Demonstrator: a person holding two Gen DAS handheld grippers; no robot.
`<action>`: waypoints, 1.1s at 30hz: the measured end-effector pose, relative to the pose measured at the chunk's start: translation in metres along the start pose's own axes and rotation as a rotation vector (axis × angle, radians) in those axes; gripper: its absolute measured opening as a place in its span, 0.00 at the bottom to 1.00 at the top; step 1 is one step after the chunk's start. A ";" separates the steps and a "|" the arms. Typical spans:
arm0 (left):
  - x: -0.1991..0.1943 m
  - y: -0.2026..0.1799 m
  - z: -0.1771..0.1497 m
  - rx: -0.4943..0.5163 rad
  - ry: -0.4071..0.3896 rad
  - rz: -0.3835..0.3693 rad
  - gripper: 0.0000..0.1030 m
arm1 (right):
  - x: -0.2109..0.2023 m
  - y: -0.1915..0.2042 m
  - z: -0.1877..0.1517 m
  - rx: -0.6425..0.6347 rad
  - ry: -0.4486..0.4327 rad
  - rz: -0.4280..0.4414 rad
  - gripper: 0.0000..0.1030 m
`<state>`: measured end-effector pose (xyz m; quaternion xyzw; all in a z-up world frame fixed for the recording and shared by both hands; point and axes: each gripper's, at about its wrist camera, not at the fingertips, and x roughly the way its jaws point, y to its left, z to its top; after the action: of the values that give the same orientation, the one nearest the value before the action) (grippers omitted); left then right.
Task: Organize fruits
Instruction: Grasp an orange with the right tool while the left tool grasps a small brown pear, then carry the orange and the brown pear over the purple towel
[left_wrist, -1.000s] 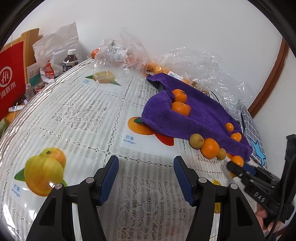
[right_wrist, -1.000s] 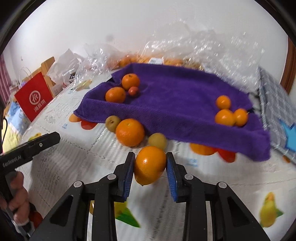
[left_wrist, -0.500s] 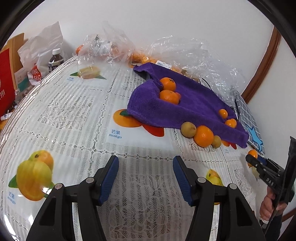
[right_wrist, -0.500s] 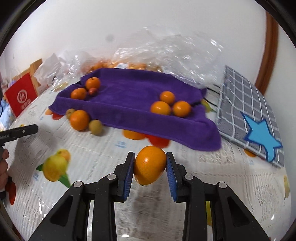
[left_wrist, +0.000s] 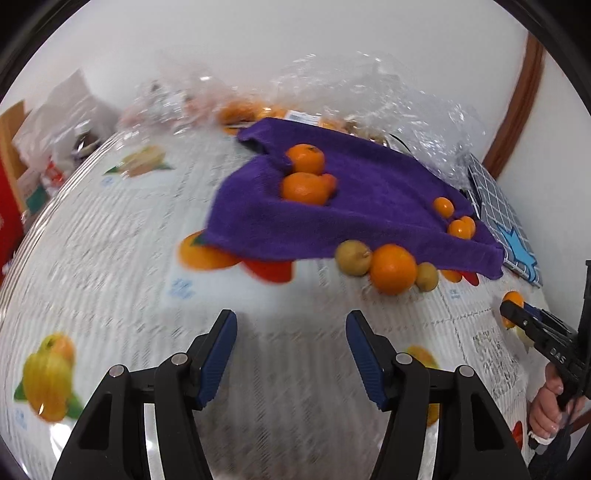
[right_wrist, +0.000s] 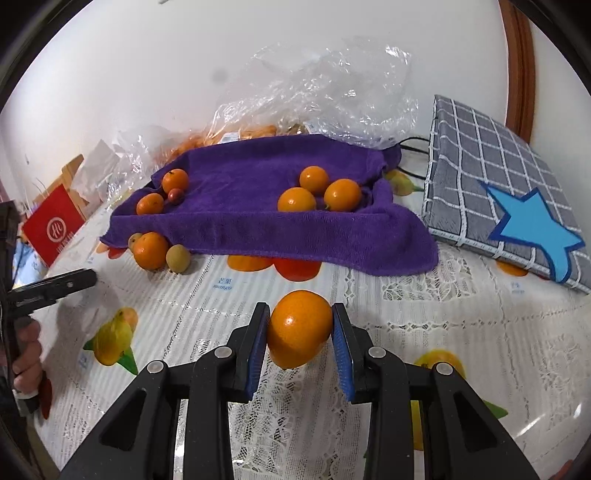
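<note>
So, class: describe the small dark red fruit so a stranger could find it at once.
Find the purple towel spread on the table. At its far left corner sit two oranges; the small dark red fruit nestles between them, the only red and the smallest fruit there.

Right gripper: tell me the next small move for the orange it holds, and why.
Probably carry it forward and set it beside the three oranges on the near right part of the purple towel. The right gripper is shut on an orange above the tablecloth, short of the towel's edge; that group looks like its kind.
</note>
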<state>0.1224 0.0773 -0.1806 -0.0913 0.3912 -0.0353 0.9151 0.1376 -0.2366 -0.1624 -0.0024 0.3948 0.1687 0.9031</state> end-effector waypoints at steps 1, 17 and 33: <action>0.003 -0.005 0.004 0.012 -0.003 0.003 0.55 | 0.000 -0.001 0.000 0.006 -0.002 0.015 0.33; 0.036 -0.046 0.025 0.103 0.012 0.058 0.34 | 0.003 -0.006 0.001 0.030 0.013 0.053 0.33; 0.029 -0.021 0.022 -0.090 -0.059 -0.116 0.26 | 0.004 -0.005 0.001 0.035 0.017 0.065 0.33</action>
<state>0.1587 0.0555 -0.1825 -0.1557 0.3593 -0.0679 0.9176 0.1427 -0.2401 -0.1653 0.0247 0.4050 0.1913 0.8937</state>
